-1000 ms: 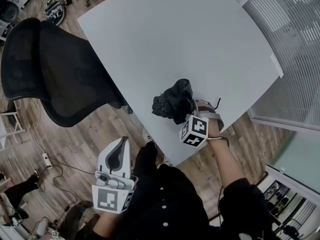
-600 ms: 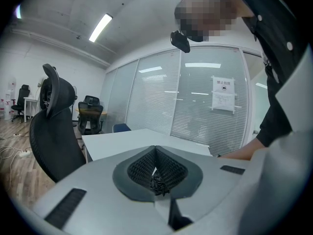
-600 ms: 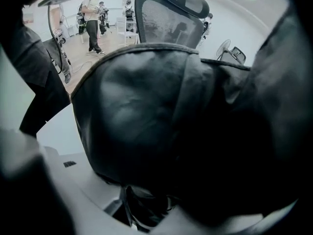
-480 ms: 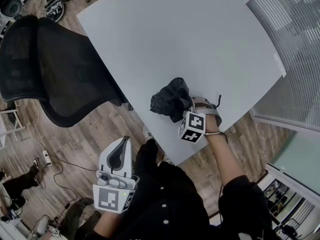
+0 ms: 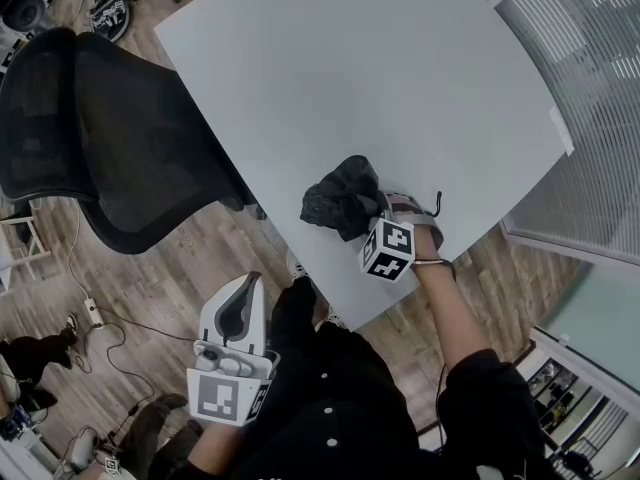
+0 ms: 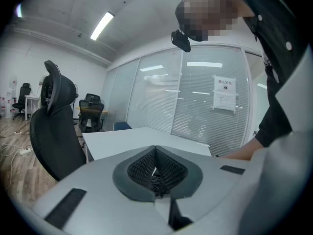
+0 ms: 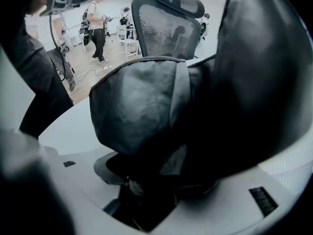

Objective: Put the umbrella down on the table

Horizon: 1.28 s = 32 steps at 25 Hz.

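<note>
The folded black umbrella lies bunched on the white table near its front edge. My right gripper points steeply down at it from the near side. The jaws are closed round the umbrella's end and are starting to open. In the right gripper view the black fabric fills the space between the jaws of the right gripper. My left gripper hangs below the table edge by the person's body, shut and empty. The left gripper shows its pads meeting.
A black mesh office chair stands against the table's left edge, also seen as the chair. A thin black strap lies beside the right hand. Window blinds run along the right. Cables lie on the wooden floor.
The right gripper has sunk a little with the umbrella, which now rests lower on the table. The left gripper has stayed where it was.
</note>
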Available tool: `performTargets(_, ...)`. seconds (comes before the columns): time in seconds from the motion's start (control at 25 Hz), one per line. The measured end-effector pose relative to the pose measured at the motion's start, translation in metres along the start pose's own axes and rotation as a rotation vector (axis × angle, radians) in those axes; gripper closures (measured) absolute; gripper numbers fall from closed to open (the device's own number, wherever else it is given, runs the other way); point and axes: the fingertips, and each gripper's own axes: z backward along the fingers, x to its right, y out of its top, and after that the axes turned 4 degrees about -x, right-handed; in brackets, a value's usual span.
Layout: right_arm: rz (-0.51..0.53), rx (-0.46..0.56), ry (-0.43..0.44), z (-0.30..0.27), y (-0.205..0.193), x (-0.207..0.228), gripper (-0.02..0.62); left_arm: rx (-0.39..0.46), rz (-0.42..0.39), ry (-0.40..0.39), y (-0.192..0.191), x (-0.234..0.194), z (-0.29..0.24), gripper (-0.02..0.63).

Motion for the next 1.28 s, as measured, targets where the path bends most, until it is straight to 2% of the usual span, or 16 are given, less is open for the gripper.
performTargets(0.2,-0.040,0.017,-0.027,0.002,-0.001,0.005,0.286,0.001,0.000,0.004,0.001,0.000,0.000,0.592)
performTargets(0.52,-0.031,0.065,-0.083,0.019,-0.004,0.006,0.270,0.021,-0.013,-0.002,0.008,0.005,-0.001,0.592)
performTargets(0.76,-0.090,0.130,-0.126,0.054,-0.004,0.009,0.270,0.055,-0.027,-0.008,0.019,0.013,0.001,0.592)
performTargets(0.88,-0.133,0.178,-0.119,0.074,-0.002,0.009,0.273,0.078,-0.038,-0.021,0.027,0.018,0.000,0.592)
performTargets(0.92,-0.156,0.206,-0.120,0.082,0.001,0.010,0.288,0.085,-0.043,-0.026,0.030,0.020,-0.001,0.592)
performTargets(0.96,-0.183,0.241,-0.130,0.093,0.003,0.012,0.338,0.093,-0.049,-0.033,0.032,0.023,-0.001,0.592)
performTargets(1.04,-0.248,0.317,-0.170,0.119,0.008,0.019,0.505,0.110,-0.061,-0.046,0.038,0.029,-0.001,0.592)
performTargets(1.2,-0.360,0.441,-0.204,0.169,0.013,0.025,0.554,0.141,-0.081,-0.065,0.049,0.040,0.002,0.592)
performTargets(1.28,-0.400,0.545,-0.248,0.197,0.018,0.028,0.561,0.153,-0.091,-0.074,0.052,0.045,0.004,0.592)
